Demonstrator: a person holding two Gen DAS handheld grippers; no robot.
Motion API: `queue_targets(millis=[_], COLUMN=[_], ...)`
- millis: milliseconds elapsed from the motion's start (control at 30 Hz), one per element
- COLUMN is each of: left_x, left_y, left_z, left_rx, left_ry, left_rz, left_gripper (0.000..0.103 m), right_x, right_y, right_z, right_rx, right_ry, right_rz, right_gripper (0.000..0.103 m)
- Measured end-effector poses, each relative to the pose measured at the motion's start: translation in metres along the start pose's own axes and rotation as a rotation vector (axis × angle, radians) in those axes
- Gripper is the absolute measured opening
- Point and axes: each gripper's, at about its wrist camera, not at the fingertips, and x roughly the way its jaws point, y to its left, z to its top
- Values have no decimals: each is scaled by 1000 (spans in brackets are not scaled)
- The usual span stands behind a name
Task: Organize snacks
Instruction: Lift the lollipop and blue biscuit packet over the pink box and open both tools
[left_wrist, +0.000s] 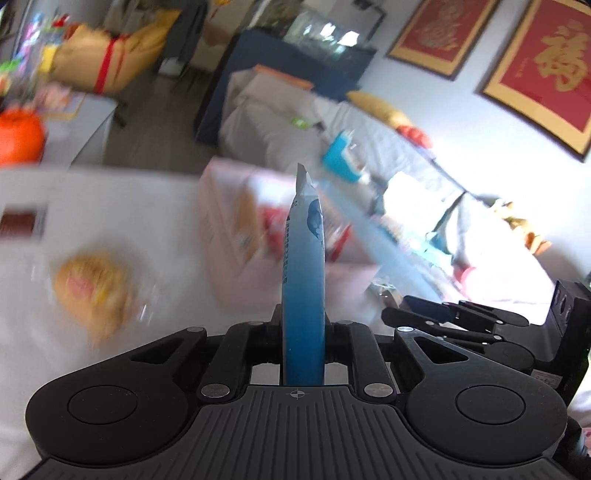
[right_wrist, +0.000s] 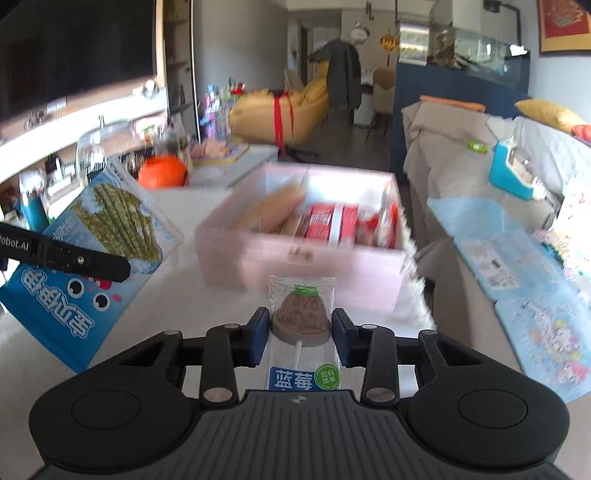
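My left gripper (left_wrist: 303, 326) is shut on a blue snack bag (left_wrist: 303, 266), seen edge-on and standing up between the jaws. In the right wrist view the same bag (right_wrist: 88, 258), printed with green sticks, hangs at the left under a left finger (right_wrist: 74, 258). Clamped between the blue pads of my right gripper (right_wrist: 300, 332) is a brown lollipop in a clear wrapper (right_wrist: 301, 321) with a blue label. Ahead on the white table (right_wrist: 177, 295) stands a pink box (right_wrist: 280, 258) holding red packets (right_wrist: 332, 221) and tan ones. The pink box (left_wrist: 236, 280) is blurred in the left wrist view.
A wrapped yellow bun (left_wrist: 92, 291) and a small brown packet (left_wrist: 22, 221) lie on the table left of the box. An orange round object (right_wrist: 162, 171) sits behind. A grey sofa (right_wrist: 443, 147) with blue sheets (right_wrist: 517, 266) runs along the right.
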Motion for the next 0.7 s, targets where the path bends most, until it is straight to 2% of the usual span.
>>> queue_targets(millis=[100, 233, 300, 367, 400, 467, 533, 633, 700], left_x=[-3, 2, 17, 42, 55, 65, 62, 47, 36], left_y=[-24, -53, -51, -34, -22, 0, 23, 62, 92], left_z=[48, 112, 137, 154, 157, 150, 136, 111, 96], left_rx=[62, 151, 128, 40, -4, -34, -43, -82, -121], left_ry=[-75, -213, -234, -187, -154, -131, -121, -113, -108], left_rz=[-29, -51, -84, -112, -108, -66, -26, 35, 106], left_gripper=[18, 18, 20, 23, 25, 25, 25, 25, 25], right_x=[-13, -20, -12, 4, 15, 37, 51, 64, 76], right_y=[-7, -18, -24, -31, -36, -46, -54, -59, -57], right_z=[36, 103, 135, 163, 173, 184, 184, 169, 157], right_rx=[-35, -52, -51, -29, -16, 22, 40, 47, 49], right_ry=[-75, -162, -174, -153, -130, -87, -60, -14, 29], right_rz=[-34, -59, -67, -63, -46, -60, -88, -83, -75], right_gripper=[36, 36, 36, 38, 40, 55, 58, 63, 64])
